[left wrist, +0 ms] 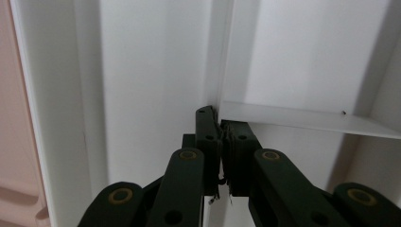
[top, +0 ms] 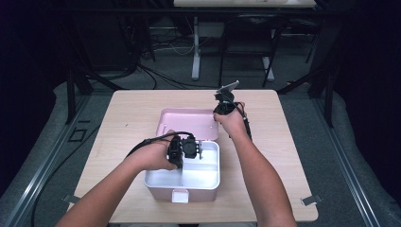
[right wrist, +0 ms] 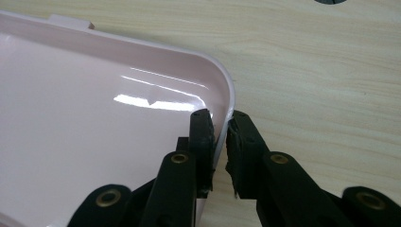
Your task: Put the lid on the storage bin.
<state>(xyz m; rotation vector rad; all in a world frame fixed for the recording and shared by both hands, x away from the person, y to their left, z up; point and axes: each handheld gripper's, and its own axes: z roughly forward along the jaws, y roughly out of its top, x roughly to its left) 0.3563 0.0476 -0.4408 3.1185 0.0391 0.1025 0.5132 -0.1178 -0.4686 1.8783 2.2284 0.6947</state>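
1. Pink lunch box [top: 182, 185] sits open at the near middle of the table [top: 127, 118], its white divided inner tray [top: 208, 176] facing up and its latch tab toward the person.
2. Left gripper [top: 193, 147] reaches over the box's left side and into the tray. In the left gripper view its jaws are pressed together on the thin white divider wall [left wrist: 302, 118], right where the partitions meet. That grip looks meant to pin the box down, or to get hold of the tray for lifting; I cannot tell which.
3. Pink lid [top: 187, 124] lies just behind the box, hollow side up, its near edge touching or almost touching the box's back rim.
4. Right gripper [top: 220, 109] comes down at the lid's far right corner. In the right gripper view one jaw sits inside the lid and the other outside on the table side, straddling the curved lid rim [right wrist: 227, 101]. The pads pinch the rim at the corner, though a sliver of gap shows lower down.
5. Taking the corner gives a firm edge to hold, likely so the lid can be swung over the box while the left hand steadies it.
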